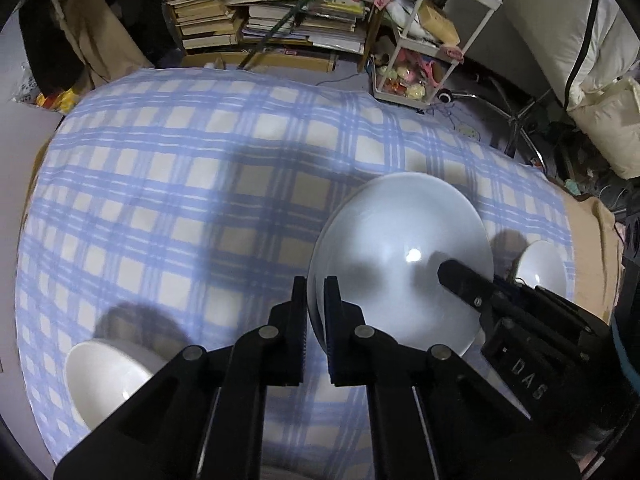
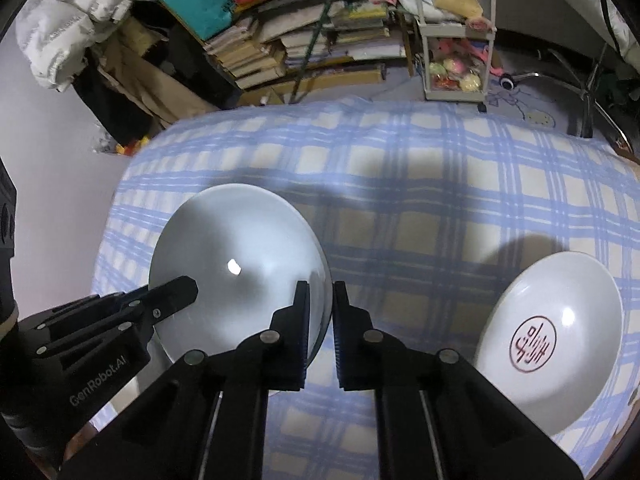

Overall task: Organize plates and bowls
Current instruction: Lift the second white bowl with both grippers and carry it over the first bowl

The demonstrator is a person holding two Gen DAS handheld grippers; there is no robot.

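The left claw (image 1: 316, 292) is clenched on the near-left rim of the large white plate (image 1: 400, 256), and the right claw (image 2: 322, 300) is clenched on the opposite rim of the same plate, so the plate hangs between the two of them. Its underside looks clear of the cloth: a broad shadow lies on the checks beneath it, and I judge it lifted, tilted a little, above the middle of the table (image 1: 180, 184).

Nothing has been stacked so far, going by how the pieces lie. Three items are spread apart on the blue-and-cream checked cloth. To the left, in the left wrist view, a small white bowl (image 1: 108, 384) sits alone near the table's edge. To the right, in the right wrist view, a shallow white dish with a red round mark (image 2: 560, 344) in its centre sits alone as well, well apart from the held plate. In the left wrist view that dish shows only as a sliver behind the right claw.

So the task seems at an early stage: the first carry is in hand, and the plate, bowl and dish all remain to be gathered.

Beyond the table are a shelf of stacked books (image 1: 256, 12) and a white cart (image 1: 432, 40).
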